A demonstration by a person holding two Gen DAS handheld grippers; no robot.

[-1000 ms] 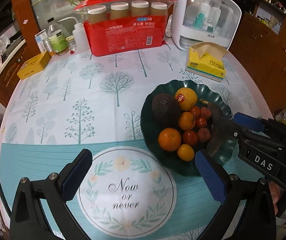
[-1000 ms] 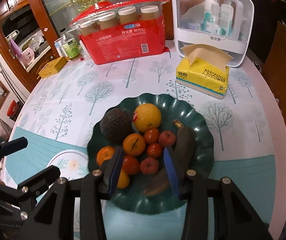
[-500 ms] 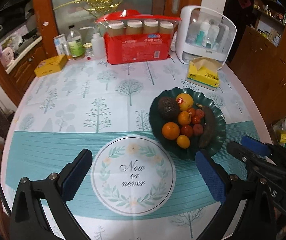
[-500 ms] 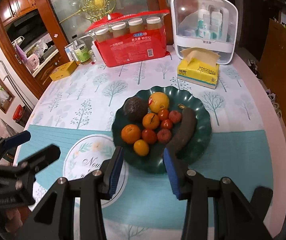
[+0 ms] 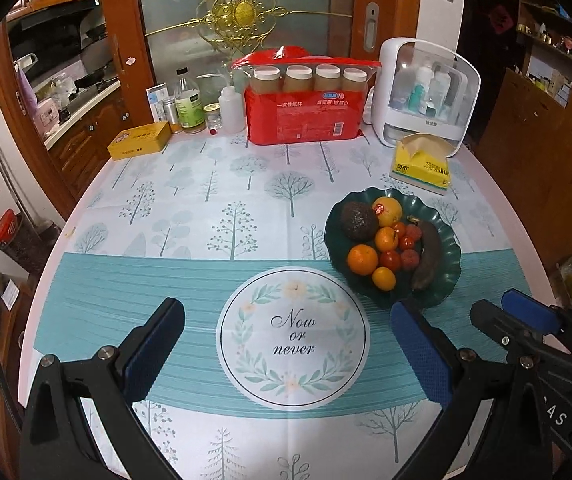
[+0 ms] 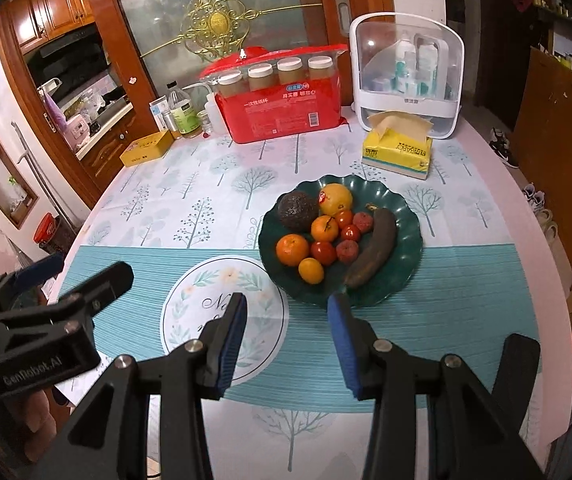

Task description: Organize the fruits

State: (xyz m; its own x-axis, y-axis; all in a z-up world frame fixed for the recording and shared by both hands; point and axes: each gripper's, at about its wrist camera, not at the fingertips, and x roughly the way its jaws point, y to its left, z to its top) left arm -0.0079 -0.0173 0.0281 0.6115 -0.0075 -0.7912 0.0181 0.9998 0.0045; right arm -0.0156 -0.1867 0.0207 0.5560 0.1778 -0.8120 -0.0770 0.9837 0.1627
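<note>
Fruits (image 6: 328,236) fill our dark green plate (image 6: 408,216) while our left gripper (image 5: 286,344) and right gripper (image 6: 286,336) hover with jaws wide open, empty.

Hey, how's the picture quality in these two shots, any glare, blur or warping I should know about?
Left wrist view: sharp, evenly lit; fisheye bends the table edge and blacks out the corners; the room at right is dark. Right wrist view: equally sharp, same warping; a small bright glare spot on the clear storage box; the fruit on the green plate reads clearly in both.
</note>
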